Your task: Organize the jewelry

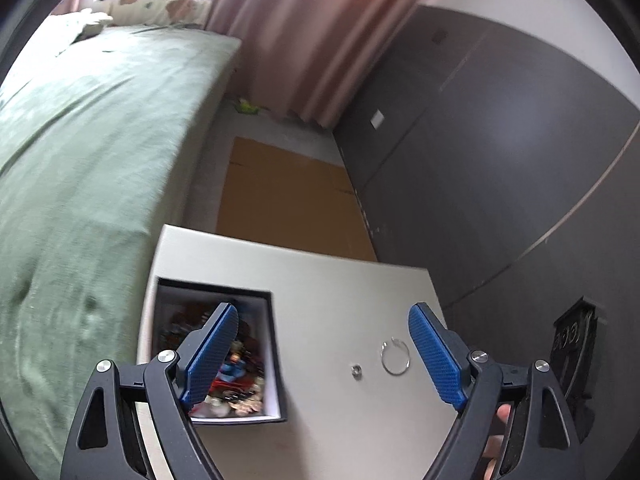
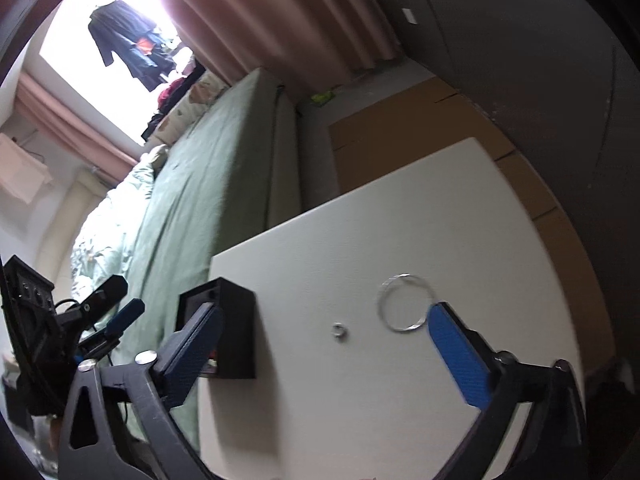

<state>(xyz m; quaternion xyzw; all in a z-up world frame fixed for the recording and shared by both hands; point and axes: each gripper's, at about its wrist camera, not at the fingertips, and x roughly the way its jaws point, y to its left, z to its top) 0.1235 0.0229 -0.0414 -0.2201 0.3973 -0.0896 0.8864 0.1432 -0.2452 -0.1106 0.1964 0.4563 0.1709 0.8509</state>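
**Both claws released above the counter, jewelry lying loose and boxed**

Nearest the left wrist camera: left claw point(image 1: 322, 354) spread wide, blue pads well apart, nothing gripped between them. Fingertips of a hand point(image 1: 498, 428) visible behind its right-side arm. Just beyond, on the white counter point(image 1: 340, 280): a small silver ring point(image 1: 355, 371) and, just beside it, a thin silver hoop point(image 1: 395, 358), both flat on the surface, near the right-side pad but clear of it. On the counter's near-left part, partly hidden by the left-side pad: an open black box point(image 1: 276, 344) with white inner walls, filled with a blurred jumble of colourful jewelry point(image 1: 236, 380).

From the right wrist camera: right claw point(image 2: 326, 340) likewise spread wide and empty, its right-side pad overlapping the hoop's point(image 2: 404, 304) edge in view, contact impossible to judge. Small ring point(image 2: 340, 330) lying between the pads, untouched. Box point(image 2: 236, 336) seen from its side, behind the left-side pad.

Farther off: flattened brown cardboard point(image 1: 288, 200) on the floor, a bed with a green cover point(image 1: 88, 152) along the left, dark cabinet doors point(image 1: 500, 152) on the right, pink curtains point(image 1: 288, 32) at the back.
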